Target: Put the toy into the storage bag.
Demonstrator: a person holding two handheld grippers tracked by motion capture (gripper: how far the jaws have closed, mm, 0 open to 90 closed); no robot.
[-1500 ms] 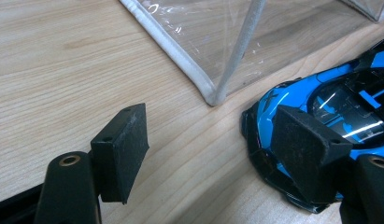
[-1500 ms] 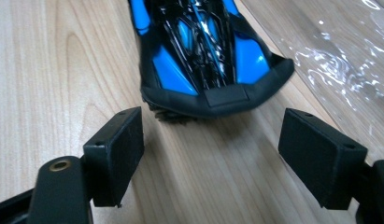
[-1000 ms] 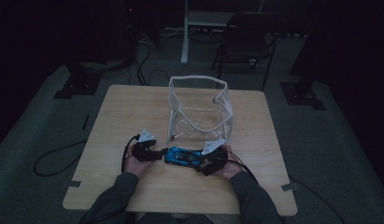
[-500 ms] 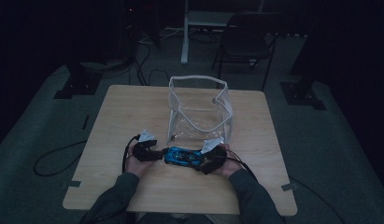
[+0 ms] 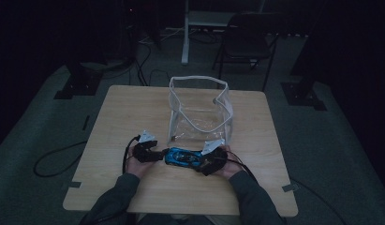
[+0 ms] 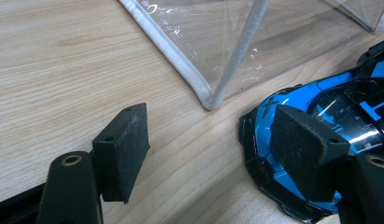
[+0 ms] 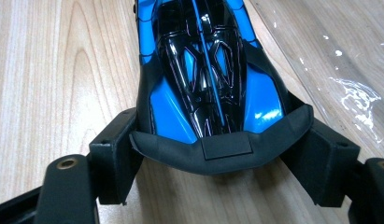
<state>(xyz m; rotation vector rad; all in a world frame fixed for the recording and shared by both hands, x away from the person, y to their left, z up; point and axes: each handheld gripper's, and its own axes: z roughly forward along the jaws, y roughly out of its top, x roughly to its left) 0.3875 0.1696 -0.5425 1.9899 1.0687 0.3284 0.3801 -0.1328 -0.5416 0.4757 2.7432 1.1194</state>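
A blue and black toy car (image 5: pixel 183 157) lies on the wooden table (image 5: pixel 129 112) near the front edge, just in front of a clear plastic bag (image 5: pixel 199 112). My right gripper (image 5: pixel 204 161) is at the car's rear. In the right gripper view the pads (image 7: pixel 117 154) sit against both ends of the rear wing of the car (image 7: pixel 203 60), shut on it. My left gripper (image 5: pixel 157 154) is at the car's nose, open. In the left gripper view, its right pad (image 6: pixel 304 144) lies over the nose of the car (image 6: pixel 348 102) and its left pad stands far off over bare wood.
The clear bag (image 6: pixel 217 42) stands upright with its white-trimmed mouth open, its corner close to the car's nose. A person's hands and dark sleeves (image 5: pixel 115 197) come in at the bottom. Chairs and stands sit on the dark floor beyond the table.
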